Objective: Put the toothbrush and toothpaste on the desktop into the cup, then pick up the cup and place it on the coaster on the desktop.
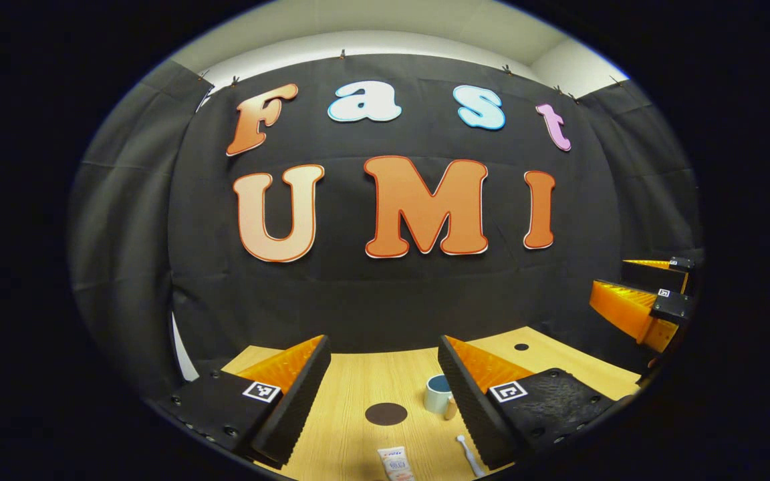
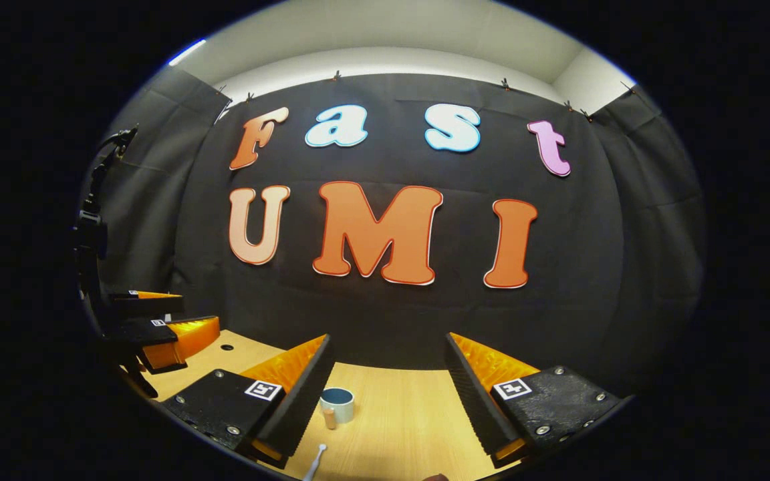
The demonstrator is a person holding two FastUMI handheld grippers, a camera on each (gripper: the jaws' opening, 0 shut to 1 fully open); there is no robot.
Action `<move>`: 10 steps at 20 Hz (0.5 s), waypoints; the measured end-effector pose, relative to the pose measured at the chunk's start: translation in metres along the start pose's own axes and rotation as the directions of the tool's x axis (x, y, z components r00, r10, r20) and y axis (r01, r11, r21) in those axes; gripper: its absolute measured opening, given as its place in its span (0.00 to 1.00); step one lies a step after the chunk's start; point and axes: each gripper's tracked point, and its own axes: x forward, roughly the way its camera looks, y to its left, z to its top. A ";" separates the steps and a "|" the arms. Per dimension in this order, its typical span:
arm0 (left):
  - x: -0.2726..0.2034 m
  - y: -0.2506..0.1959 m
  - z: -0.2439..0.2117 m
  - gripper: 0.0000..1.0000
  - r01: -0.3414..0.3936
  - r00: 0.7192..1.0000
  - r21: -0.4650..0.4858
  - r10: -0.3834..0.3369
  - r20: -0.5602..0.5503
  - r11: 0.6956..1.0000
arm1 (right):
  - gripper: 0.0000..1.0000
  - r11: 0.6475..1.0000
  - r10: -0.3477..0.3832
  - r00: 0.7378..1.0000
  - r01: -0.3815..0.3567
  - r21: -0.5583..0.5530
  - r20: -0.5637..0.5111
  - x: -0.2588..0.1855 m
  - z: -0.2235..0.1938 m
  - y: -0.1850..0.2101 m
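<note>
Both held well above the desktop (image 1: 358, 381), nothing picked yet: left gripper (image 1: 385, 394) jaws spread wide, empty; right gripper (image 2: 388, 394) likewise. Toothbrush (image 1: 469, 454) lies flat near the front edge, long axis roughly front-to-back, head toward the cup (image 1: 437, 393); toothpaste tube (image 1: 396, 464) just beside it, coaster (image 1: 386, 413) between tube and cup. Best approach, I judge: come down over the brush, fingers straddling across its handle.

A light wooden desktop (image 1: 358, 387) with a small round hole (image 1: 521, 347) near its far edge stands before a black cloth wall (image 1: 392, 294), clipped along its top beneath a pale ceiling (image 2: 385, 47).
</note>
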 end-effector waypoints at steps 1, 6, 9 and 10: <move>0.002 0.001 0.002 0.97 -0.012 1.000 0.004 0.012 0.002 1.000 | 0.99 1.000 0.015 1.000 -0.015 0.006 0.003 0.003 0.000 0.002; 0.012 0.004 0.005 0.98 -0.037 0.999 0.003 0.037 0.004 0.999 | 0.99 0.998 0.049 0.999 -0.049 0.026 0.006 0.014 -0.004 0.005; 0.015 0.007 0.003 0.98 -0.051 0.999 0.012 0.051 -0.008 0.999 | 0.99 0.997 0.063 0.997 -0.061 0.049 -0.045 0.021 -0.019 0.006; 0.015 0.006 0.000 0.97 -0.051 0.999 0.011 0.051 -0.018 0.999 | 0.99 0.997 0.068 0.995 -0.065 0.049 -0.071 0.023 -0.026 0.008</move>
